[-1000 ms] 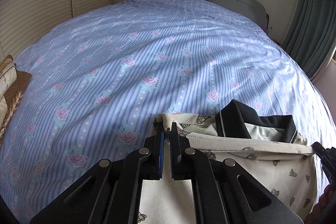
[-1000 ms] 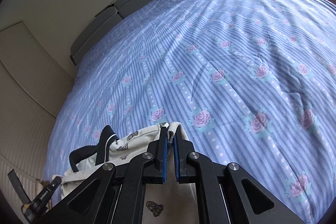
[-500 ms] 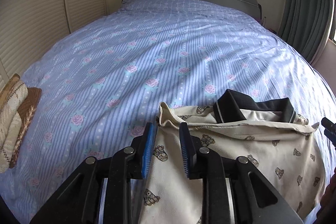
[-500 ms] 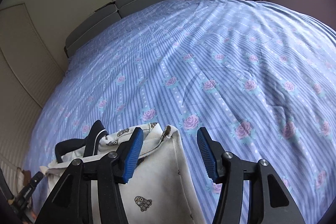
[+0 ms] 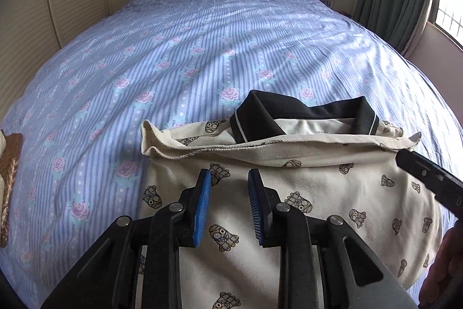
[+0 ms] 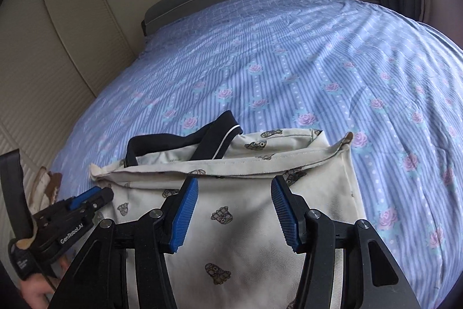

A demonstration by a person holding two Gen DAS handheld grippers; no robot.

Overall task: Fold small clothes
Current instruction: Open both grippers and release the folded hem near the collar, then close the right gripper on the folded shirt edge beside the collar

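one cream polo shirt [image 5: 289, 193], soft, light, lying folded on bed [image 5: 173, 48]; hem corners at 10 and 2 o'clock suiting grasping; left tongs [image 5: 228, 203] and right tongs [image 6: 234, 210] both hovering released.

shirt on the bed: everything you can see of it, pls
The shirt is cream, woven-looking fabric printed with small cartoon figures, with a black collar edged by a thin white line. It lies on the blue rose-striped bedspread, its bottom part folded up so the hem sits just below the collar. Both claws hover open above it, neither gripping.
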